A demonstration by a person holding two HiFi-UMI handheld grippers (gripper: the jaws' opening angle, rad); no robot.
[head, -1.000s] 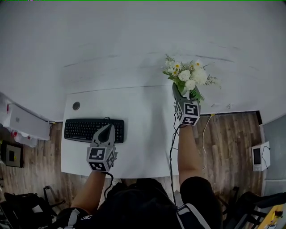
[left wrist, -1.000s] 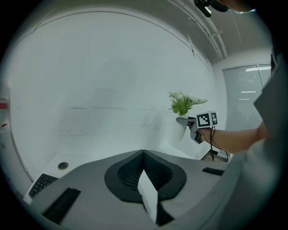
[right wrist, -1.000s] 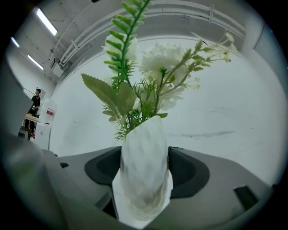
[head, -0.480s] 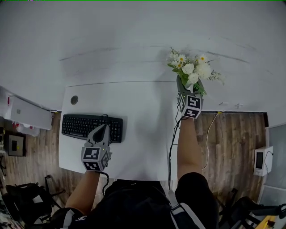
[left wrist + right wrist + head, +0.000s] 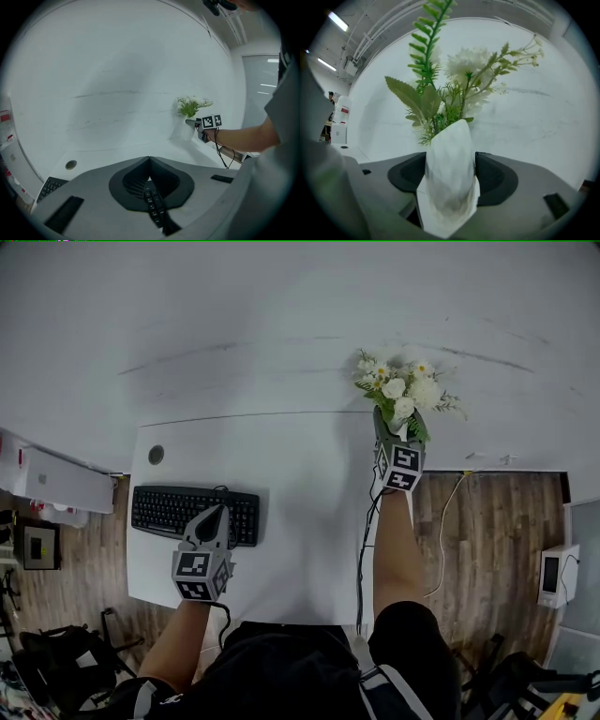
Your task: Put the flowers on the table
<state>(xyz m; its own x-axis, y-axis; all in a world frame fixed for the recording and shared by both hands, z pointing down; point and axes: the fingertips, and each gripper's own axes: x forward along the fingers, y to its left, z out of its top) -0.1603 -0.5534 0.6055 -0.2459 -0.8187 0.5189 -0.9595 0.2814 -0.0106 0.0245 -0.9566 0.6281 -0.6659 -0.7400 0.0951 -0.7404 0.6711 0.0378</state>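
A bunch of white flowers with green fern stands in a white faceted vase. My right gripper is shut on the vase, a jaw against each side of it, at the far right corner of the white table, close to the wall. From the left gripper view the flowers and vase sit low at that corner; whether the base touches the tabletop I cannot tell. My left gripper is shut and holds nothing, hovering over the right end of the keyboard.
A black keyboard lies at the table's left front, and a round cable hole is behind it. A black cable runs down along my right arm. The wall is right behind the table. Wooden floor lies to the right.
My right gripper has carried the vase of flowers a little farther toward the wall. The left gripper has stayed over the keyboard's right end.
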